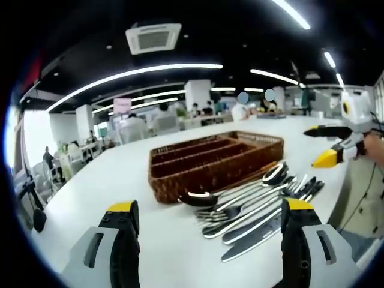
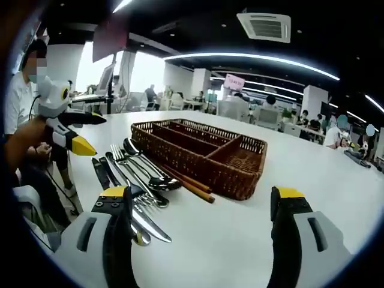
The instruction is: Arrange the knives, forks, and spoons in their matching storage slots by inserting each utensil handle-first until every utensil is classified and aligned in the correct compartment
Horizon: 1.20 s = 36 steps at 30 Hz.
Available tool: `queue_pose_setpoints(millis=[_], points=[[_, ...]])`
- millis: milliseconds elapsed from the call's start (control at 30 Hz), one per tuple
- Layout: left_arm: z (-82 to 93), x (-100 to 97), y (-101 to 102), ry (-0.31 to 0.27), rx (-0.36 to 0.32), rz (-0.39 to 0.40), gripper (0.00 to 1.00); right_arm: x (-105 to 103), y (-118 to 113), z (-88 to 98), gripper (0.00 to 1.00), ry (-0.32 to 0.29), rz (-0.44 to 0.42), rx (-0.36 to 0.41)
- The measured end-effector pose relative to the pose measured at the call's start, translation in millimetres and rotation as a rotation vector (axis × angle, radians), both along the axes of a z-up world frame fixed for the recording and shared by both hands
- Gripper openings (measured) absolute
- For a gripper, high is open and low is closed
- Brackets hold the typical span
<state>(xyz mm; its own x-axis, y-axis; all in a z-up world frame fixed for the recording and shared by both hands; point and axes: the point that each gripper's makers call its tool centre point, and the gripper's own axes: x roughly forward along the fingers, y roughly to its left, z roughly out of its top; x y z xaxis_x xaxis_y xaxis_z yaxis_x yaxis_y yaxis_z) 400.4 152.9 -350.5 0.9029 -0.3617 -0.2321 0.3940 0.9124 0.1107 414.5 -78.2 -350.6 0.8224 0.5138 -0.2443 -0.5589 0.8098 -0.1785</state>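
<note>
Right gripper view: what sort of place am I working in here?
Probably a large open-plan office or canteen hall: long ceiling light strips, a ceiling air-conditioning unit, and people seated at distant tables. You're at a white table holding a wicker cutlery tray.

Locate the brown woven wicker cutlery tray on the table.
The brown woven wicker cutlery tray sits mid-table on the white table; in the left gripper view, the pile of steel cutlery lies just right of it, in the right gripper view just left.
</note>
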Motion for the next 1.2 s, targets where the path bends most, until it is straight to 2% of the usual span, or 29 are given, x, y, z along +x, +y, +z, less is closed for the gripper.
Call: queue_pose_setpoints(millis=[667, 900, 1200], points=[[2.8, 1.1, 3.4, 0.006, -0.051, 0.005, 1.00, -0.2, 2.6, -1.4, 1.00, 0.013, 0.002, 0.002], [1.2, 1.7, 3.2, 0.018, -0.111, -0.001, 0.99, 0.1, 2.6, -3.8, 1.00, 0.023, 0.000, 0.008], [2.3, 1.7, 5.1, 0.017, -0.099, 0.006, 0.99, -0.9, 1.0, -2.0, 1.00, 0.020, 0.001, 0.006]])
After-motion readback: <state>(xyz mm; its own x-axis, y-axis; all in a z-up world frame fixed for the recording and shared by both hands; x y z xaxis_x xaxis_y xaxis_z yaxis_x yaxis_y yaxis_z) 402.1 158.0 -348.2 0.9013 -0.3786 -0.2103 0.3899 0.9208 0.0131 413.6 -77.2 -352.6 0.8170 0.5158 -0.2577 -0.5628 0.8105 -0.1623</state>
